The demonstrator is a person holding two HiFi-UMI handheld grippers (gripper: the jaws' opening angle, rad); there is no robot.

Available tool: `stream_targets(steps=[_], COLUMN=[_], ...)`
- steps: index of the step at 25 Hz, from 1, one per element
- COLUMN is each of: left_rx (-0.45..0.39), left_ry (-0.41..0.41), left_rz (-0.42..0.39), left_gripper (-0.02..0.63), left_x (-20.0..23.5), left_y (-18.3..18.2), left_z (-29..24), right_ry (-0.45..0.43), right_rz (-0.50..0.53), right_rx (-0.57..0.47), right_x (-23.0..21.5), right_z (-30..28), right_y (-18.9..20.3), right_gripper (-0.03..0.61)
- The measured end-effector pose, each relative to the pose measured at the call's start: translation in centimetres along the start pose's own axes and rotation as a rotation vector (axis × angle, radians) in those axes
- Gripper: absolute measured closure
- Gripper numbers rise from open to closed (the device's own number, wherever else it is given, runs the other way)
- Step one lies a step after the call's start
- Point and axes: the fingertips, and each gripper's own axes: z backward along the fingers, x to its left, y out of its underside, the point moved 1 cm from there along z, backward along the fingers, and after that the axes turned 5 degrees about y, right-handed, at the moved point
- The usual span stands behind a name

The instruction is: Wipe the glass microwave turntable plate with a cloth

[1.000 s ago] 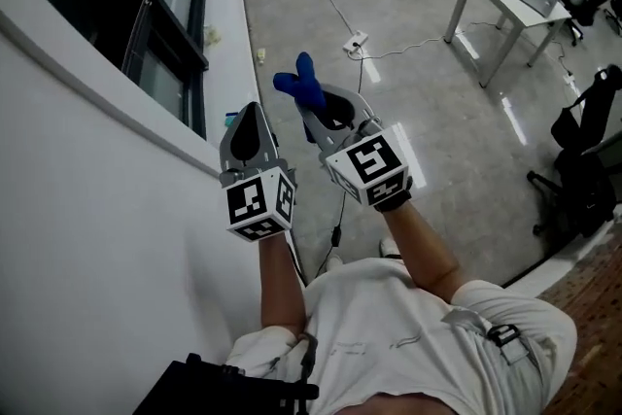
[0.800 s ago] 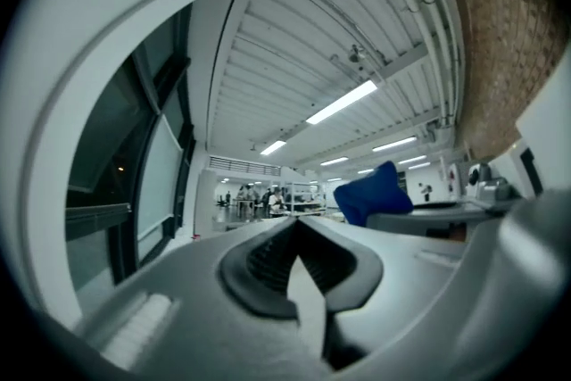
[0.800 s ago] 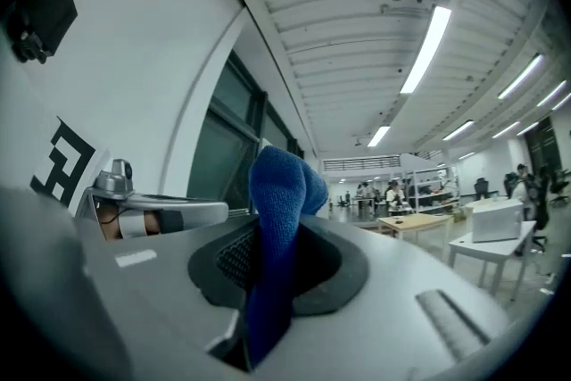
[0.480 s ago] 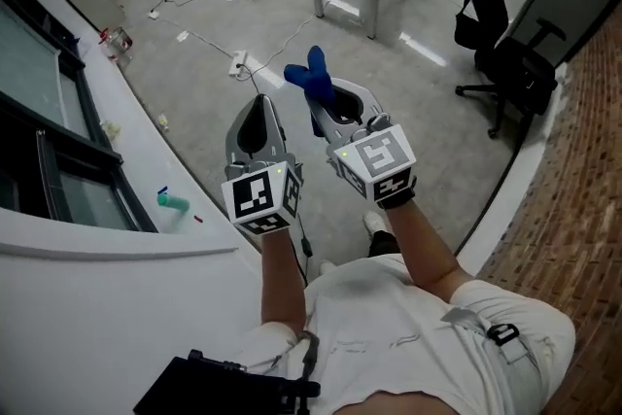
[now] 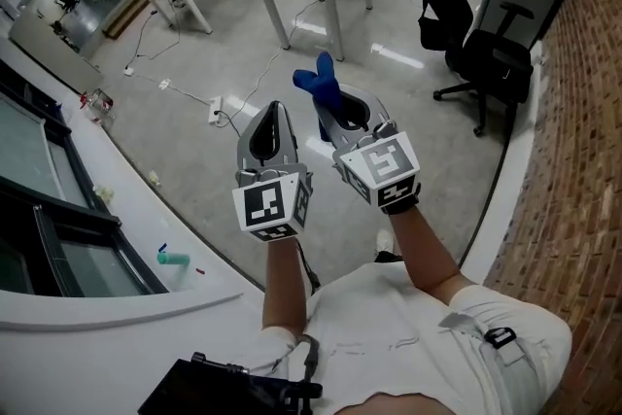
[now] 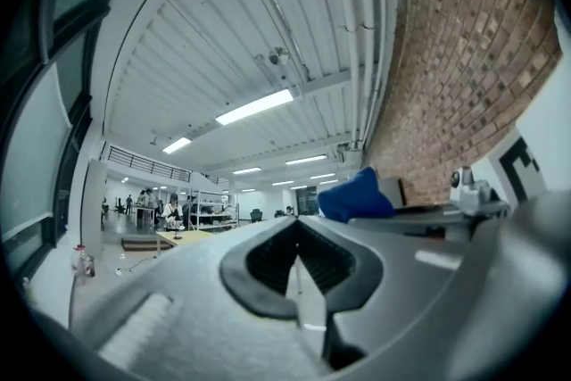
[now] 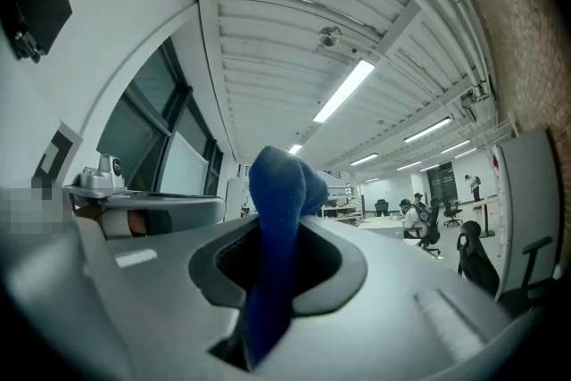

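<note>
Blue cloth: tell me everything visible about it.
The blue cloth looks soft and fleecy, a plain deep blue. It is bunched into a thick fold, clamped between the jaws of the right gripper, which is up in the air. Its rounded ends stick out past the jaw tips in two lobes. Nothing else touches it.

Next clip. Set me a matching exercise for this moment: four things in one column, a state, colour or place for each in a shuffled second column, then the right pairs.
Things
1. left gripper
2. right gripper
3. office chair
4. small teal object

Descriptions
A. lies on the white ledge at lower left of the head view
B. jaws together, nothing between them
C. black, stands near the brick wall
D. jaws closed on a blue cloth

Pairs: 1-B, 2-D, 3-C, 4-A
</note>
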Motion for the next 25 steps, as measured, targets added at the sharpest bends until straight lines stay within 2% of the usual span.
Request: stream_targets(steps=[7, 13, 17, 21, 23, 25], left_rx=[-0.08, -0.066, -0.015, -0.015, -0.016, -0.003], left_ry=[0.065, 0.088, 0.116, 0.122, 0.111, 0.103], left_rz=[0.013, 0.048, 0.074, 0.107, 0.096, 0.04], left_gripper=[0.612, 0.612, 0.612, 0.612, 0.611, 0.612], left_x=[-3.6, -6.9, -7.4, -6.0, -4.8, -3.4], left_y=[-1.2, 0.9, 3.2, 3.3, 3.3, 4.2], left_z=[-8.3, -13.9, -16.1, -17.9, -19.3, -21.2], right_ry=[0.075, 0.103, 0.11, 0.106, 0.099, 0.114], right_rz=[0.024, 0.017, -0.015, 0.014, 0.043, 0.08], right_rx=[-0.042, -0.017, 0.008, 0.005, 0.018, 0.029], right_x=[-9.4, -16.4, -18.4, -18.6, -18.7, -19.3], right_z=[-1.7, -1.8, -3.1, -5.2, -7.2, -9.2], right_y=[-1.3, 0.4, 2.3, 2.4, 2.5, 3.1], right_gripper=[0.518, 0.518, 0.518, 0.517, 0.517, 0.517])
